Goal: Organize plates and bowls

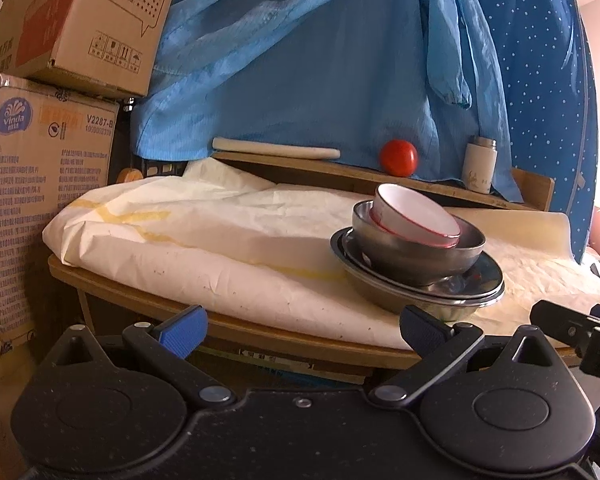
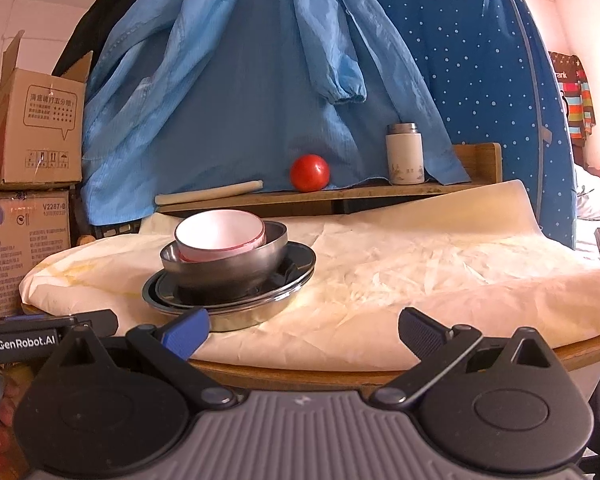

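**Stacked dishes on a paper-covered desk, both tools spread wide**

Plainly legible writing sits well left of the dish stack: the lower cardboard box [image 1: 44,200] carries a blue "Vinda" logo and the code "V2287-B" above dense small print too fine to read. An upper cardboard box [image 1: 88,28] rests on it, printed with a speech bubble of Chinese characters and a row of handling symbols. In the right wrist view, "GenRobot.AI" is printed in white on the black body of the left tool [image 2: 48,336], low and left of the stack.

The stack is the landmark. A white bowl [image 1: 414,216] with a red rim lies tilted inside a steel bowl [image 1: 416,248], which sits on a dark plate [image 1: 488,276] over a steel basin [image 1: 384,292]. All of it rests on crumpled cream paper [image 1: 204,236] with yellow stains, spread over a round wooden desk [image 1: 260,330].

Behind the stack runs a raised wooden shelf [image 1: 340,168]. On it, directly behind, is a red tomato [image 1: 398,157]; left of that lies a pale rolling pin [image 1: 276,148]; to the right stands a white flask [image 1: 479,166] with a metal cap. Blue garments [image 1: 300,60] hang behind the shelf, and a dotted blue fabric [image 1: 540,80] hangs to the right.

The left tool [image 1: 300,326] has its blue pads wide apart, holding nothing, short of the stack. The right tool [image 2: 304,328] is likewise spread and empty, near the basin's front edge.
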